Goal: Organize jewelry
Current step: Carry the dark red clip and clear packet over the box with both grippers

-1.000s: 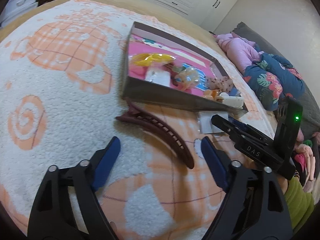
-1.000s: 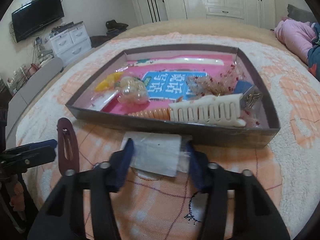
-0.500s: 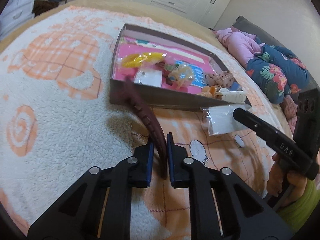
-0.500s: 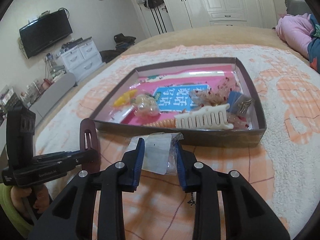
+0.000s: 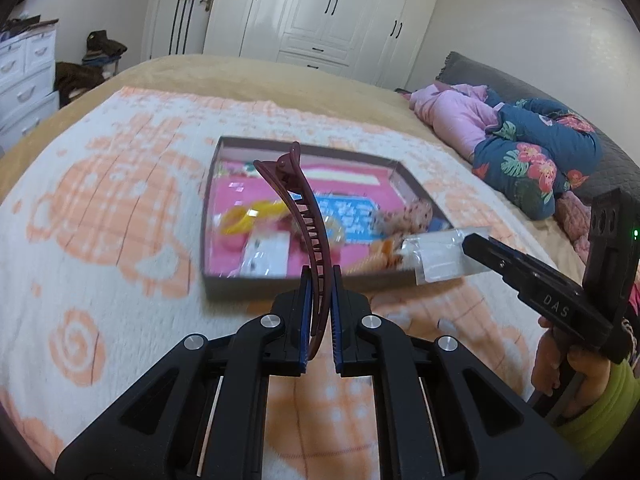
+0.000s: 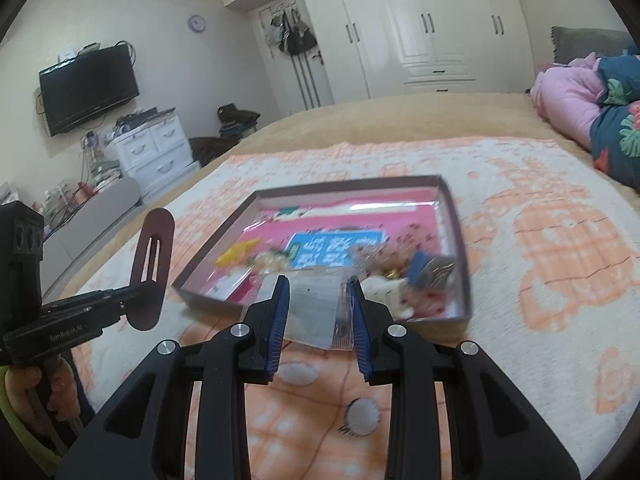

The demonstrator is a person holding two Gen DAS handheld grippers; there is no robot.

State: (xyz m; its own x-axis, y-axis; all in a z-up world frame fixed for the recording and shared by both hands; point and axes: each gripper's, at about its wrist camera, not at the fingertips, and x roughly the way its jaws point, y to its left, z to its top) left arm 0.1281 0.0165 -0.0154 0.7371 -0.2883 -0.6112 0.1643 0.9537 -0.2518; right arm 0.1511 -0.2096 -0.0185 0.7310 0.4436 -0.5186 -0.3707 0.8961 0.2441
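My left gripper (image 5: 319, 280) is shut on a long dark red hair clip (image 5: 304, 216), held upright above the blanket in front of the box; the clip also shows in the right wrist view (image 6: 152, 264). My right gripper (image 6: 318, 300) is shut on a clear plastic bag with a white card (image 6: 316, 304), lifted off the blanket; the bag also shows in the left wrist view (image 5: 436, 254). The shallow brown box with a pink floor (image 5: 208, 240) holds several hair things; it also shows in the right wrist view (image 6: 460, 236).
The box lies on an orange and white blanket (image 5: 100, 220) on a bed. Pink and floral bedding (image 5: 520, 152) is piled at the right. White wardrobes (image 6: 420, 28), a drawer unit (image 6: 152, 148) and a wall television (image 6: 88, 88) stand beyond the bed.
Both grippers shut on their things and lifted them off the blanket. The hair clip now stands upright in the left gripper, and the bag hangs in the right gripper nearer the box.
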